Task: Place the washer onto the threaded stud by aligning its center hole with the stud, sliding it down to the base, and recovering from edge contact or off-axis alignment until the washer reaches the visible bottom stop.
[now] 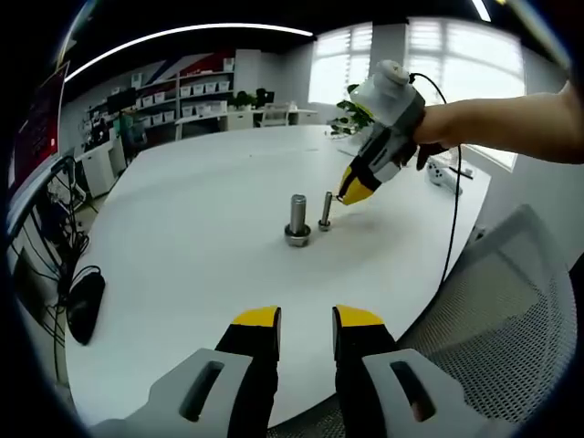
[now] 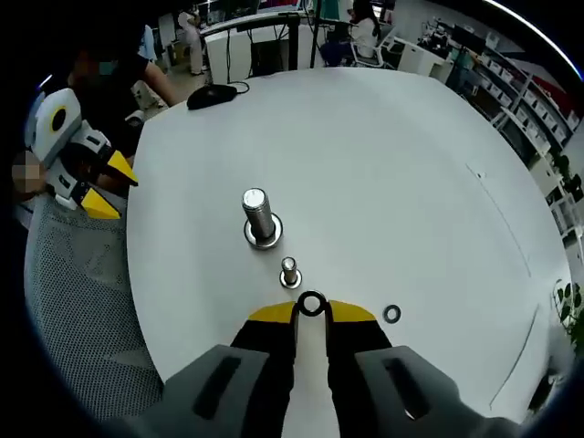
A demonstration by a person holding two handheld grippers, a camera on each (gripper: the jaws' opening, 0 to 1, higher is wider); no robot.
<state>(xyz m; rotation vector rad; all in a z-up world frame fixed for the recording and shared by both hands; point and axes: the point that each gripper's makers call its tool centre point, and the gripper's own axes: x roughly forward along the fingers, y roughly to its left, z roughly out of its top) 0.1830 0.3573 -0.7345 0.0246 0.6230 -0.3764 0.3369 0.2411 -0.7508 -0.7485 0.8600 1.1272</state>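
Two upright threaded studs stand on the white table [image 1: 182, 228]: a thick one [image 1: 297, 220] [image 2: 260, 217] and a thin one [image 1: 326, 210] [image 2: 289, 271]. My right gripper [image 2: 311, 307] [image 1: 354, 192] is shut on a small dark washer [image 2: 311, 304], held flat just short of the thin stud. A second washer [image 2: 391, 314] lies loose on the table to the right. My left gripper [image 1: 306, 318] [image 2: 111, 187] hovers open over the near table edge with nothing between its fingers, well short of both studs.
A grey mesh chair [image 1: 511, 301] [image 2: 82, 301] stands at the table edge. A black mouse with cable [image 1: 84, 306] [image 2: 212, 95] lies on the table. A cable [image 1: 451, 228] trails off the right gripper. Shelves, desks and people fill the background.
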